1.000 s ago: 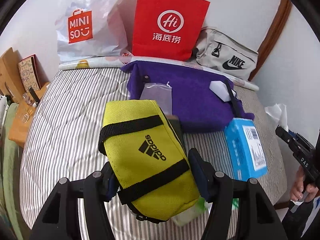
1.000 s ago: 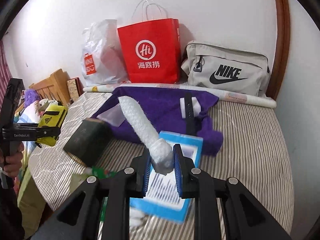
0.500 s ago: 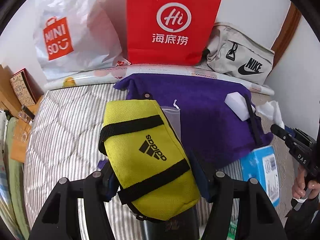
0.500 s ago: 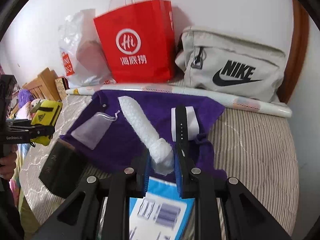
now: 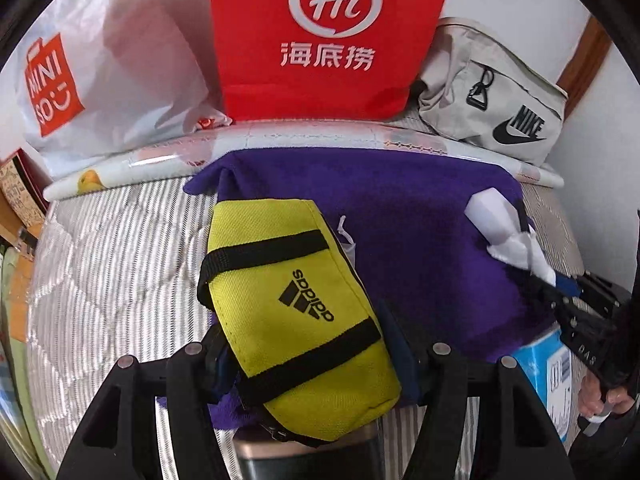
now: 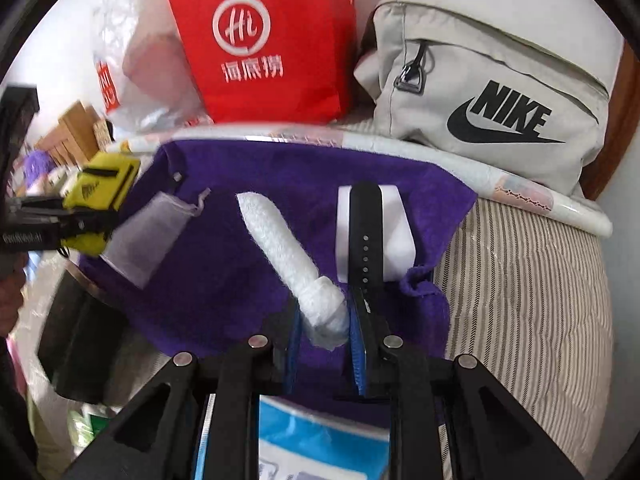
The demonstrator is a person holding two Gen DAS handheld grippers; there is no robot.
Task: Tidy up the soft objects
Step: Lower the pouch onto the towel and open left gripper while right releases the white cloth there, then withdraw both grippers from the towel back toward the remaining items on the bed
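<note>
Left wrist view only: the yellow pouch [image 5: 296, 312] fills the foreground, hiding most of the clear drawstring bag [image 5: 347, 240]; a dark box [image 5: 308, 458] sits just under it.
Right wrist view only: the drawstring bag [image 6: 150, 236] shows whole on the purple towel [image 6: 240, 280], near the towel's left edge; a black strap [image 6: 365, 240] lies across a white block [image 6: 394, 236].
Left gripper [image 5: 310, 354]: fingers spread wide around the pouch and clamped on its sides, holding it above the towel's near-left corner.
Right gripper [image 6: 324, 330]: fingers close together, pinching the knotted end of the white foam roll [image 6: 280, 240], which slants up over the middle of the towel.
Bed [image 6: 520, 280]: striped cover; the towel lies toward its far edge.
Far edge of bed: red paper bag [image 5: 320, 36], white plastic bag [image 5: 100, 76], grey Nike bag [image 6: 492, 92].
Near edge: blue box [image 6: 320, 436], below the right gripper.
</note>
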